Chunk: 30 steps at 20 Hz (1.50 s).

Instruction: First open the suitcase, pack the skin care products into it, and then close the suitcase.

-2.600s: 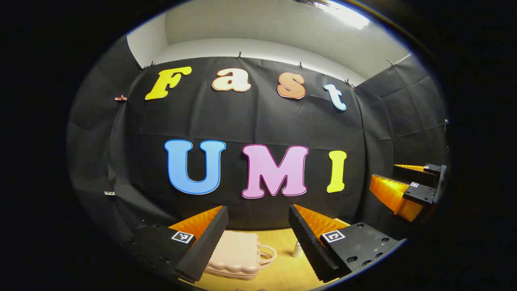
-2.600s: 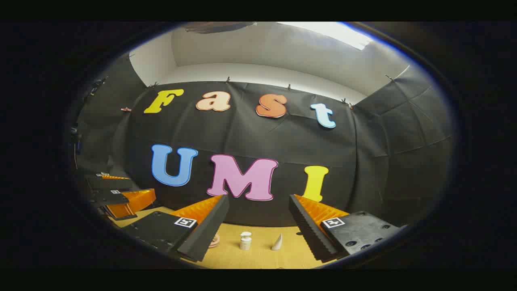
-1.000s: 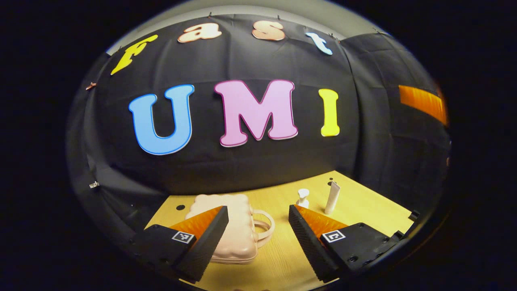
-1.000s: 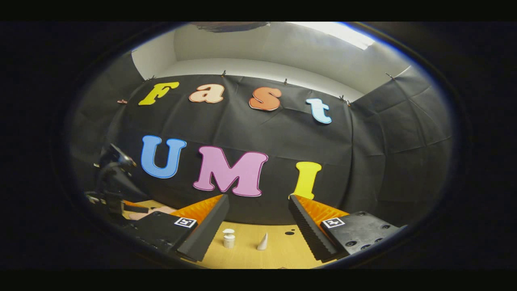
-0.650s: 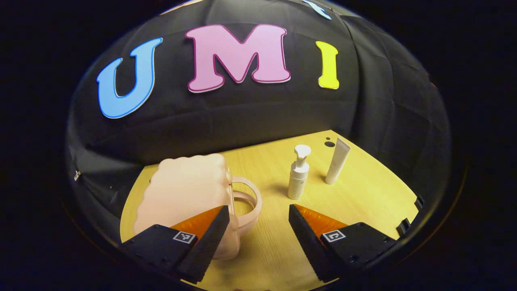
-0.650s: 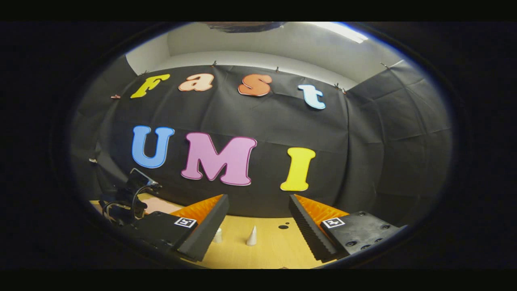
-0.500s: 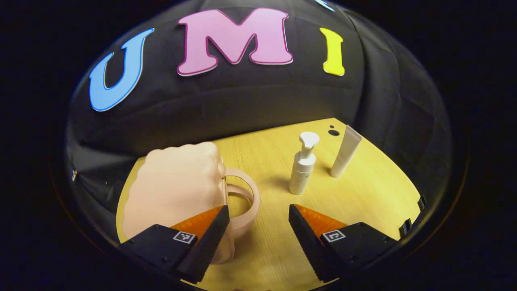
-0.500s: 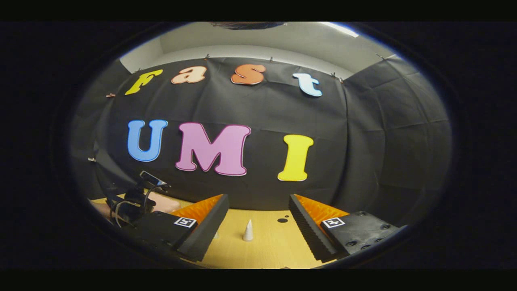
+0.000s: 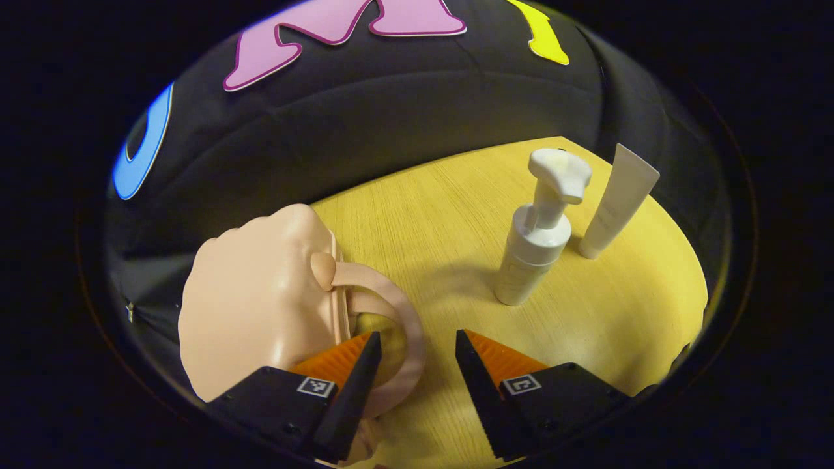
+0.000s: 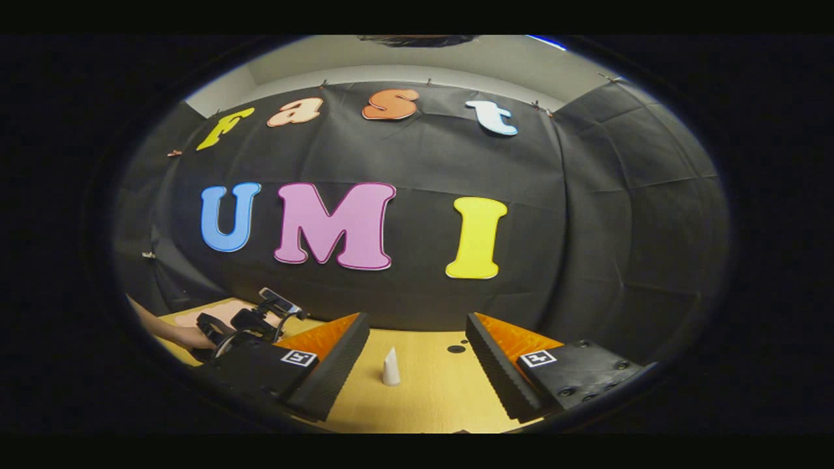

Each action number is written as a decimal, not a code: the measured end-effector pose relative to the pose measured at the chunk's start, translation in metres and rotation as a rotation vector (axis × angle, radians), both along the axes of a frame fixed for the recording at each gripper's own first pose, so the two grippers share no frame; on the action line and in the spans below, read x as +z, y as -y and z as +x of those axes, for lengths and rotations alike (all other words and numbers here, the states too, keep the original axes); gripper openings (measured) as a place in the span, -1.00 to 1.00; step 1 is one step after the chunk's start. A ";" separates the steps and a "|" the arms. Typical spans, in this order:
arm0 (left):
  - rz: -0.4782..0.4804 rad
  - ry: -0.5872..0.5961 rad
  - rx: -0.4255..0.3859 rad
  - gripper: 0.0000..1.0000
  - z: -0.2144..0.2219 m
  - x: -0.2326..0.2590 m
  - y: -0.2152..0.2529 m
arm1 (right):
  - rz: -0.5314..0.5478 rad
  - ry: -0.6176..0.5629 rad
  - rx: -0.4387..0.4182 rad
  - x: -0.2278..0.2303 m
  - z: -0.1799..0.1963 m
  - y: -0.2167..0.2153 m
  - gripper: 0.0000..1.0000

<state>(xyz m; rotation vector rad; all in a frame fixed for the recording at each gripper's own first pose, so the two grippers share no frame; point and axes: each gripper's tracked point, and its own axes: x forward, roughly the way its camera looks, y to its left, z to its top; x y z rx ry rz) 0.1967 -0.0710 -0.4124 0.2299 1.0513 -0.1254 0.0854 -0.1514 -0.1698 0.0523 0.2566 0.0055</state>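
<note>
My left gripper [image 9: 412,345] gapes over the handle [image 9: 397,326]; its finger hides the case's [image 9: 260,306] near edge. Right gripper [image 10: 417,339] gapes too.

Bare table [image 9: 449,215] between suitcase [image 9: 260,299] and pump bottle [image 9: 537,234]; tube [image 9: 619,198] just beside bottle.

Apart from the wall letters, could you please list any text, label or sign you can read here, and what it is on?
Pump bottle: nothing legible.
Tube: any print is too faint to read.
Suitcase: no text shows.
Left claw and right claw: square coded markers, no words.
</note>
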 end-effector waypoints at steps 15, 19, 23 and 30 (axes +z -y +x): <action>-0.180 -0.073 0.003 -0.87 0.007 0.021 -0.001 | -0.035 -0.010 0.016 0.003 -0.008 -0.020 0.90; -0.255 0.027 0.053 -0.87 0.013 0.089 -0.023 | -0.044 0.008 0.012 0.016 -0.012 -0.032 0.93; -0.319 0.134 0.114 -0.87 0.031 0.171 -0.067 | -0.057 0.004 0.023 0.024 -0.012 -0.054 0.93; -0.378 0.247 0.283 -0.87 0.047 0.257 -0.240 | -0.089 0.035 0.024 0.050 -0.010 -0.091 0.93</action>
